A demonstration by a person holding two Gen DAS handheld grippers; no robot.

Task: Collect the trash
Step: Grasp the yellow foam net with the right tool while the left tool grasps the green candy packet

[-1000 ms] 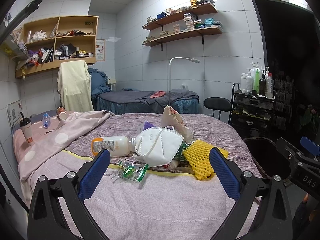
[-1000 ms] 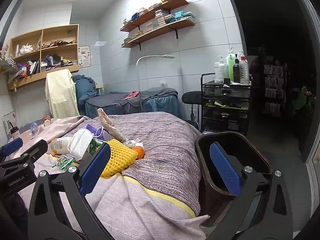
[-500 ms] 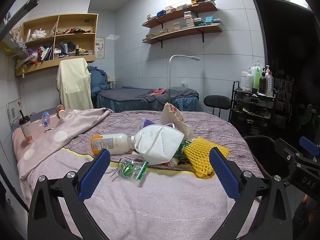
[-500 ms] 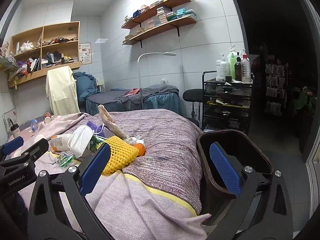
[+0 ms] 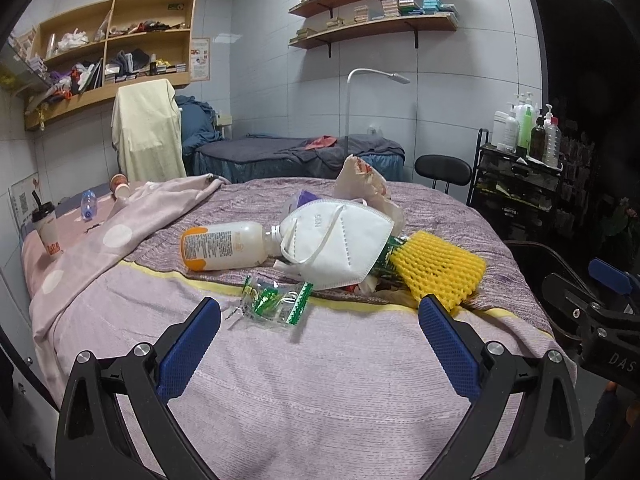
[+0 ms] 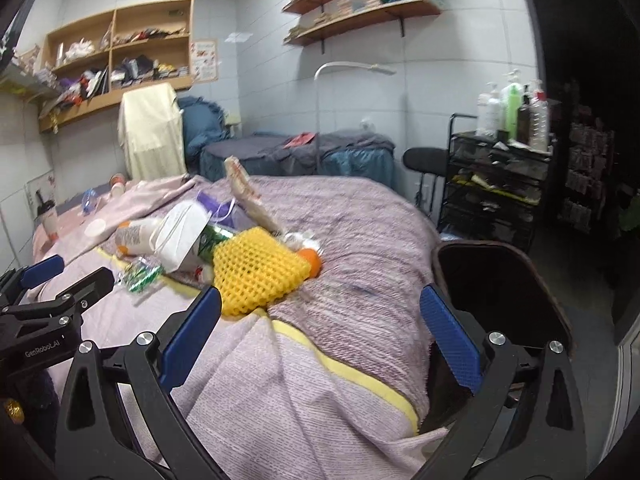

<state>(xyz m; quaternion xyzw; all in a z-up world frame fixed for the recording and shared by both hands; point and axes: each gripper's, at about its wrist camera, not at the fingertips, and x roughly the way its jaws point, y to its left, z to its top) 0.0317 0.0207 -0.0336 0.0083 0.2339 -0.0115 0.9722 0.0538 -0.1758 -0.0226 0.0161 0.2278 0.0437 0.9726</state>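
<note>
I hold both grippers above the near end of the bed (image 5: 320, 380), and neither one touches anything. My left gripper (image 5: 319, 322) is spread wide with nothing between its blue pads; just ahead of it lies a crumpled green-and-clear wrapper (image 5: 276, 300) on the lilac cover. Beyond that wrapper sits the main heap of trash: a white plastic bottle (image 5: 224, 245) on its side with an orange base, a white face mask (image 5: 336, 246) leaning over the bottle's neck, and a yellow foam fruit net (image 5: 438, 270) to the right. A crumpled paper bag (image 5: 366, 184) stands up behind the mask. My right gripper (image 6: 320, 320) is also spread and empty, and the fruit net lies just ahead of its left finger. The dark brown trash bin (image 6: 500, 276) stands open at the bed's right edge, behind that gripper's right finger.
</note>
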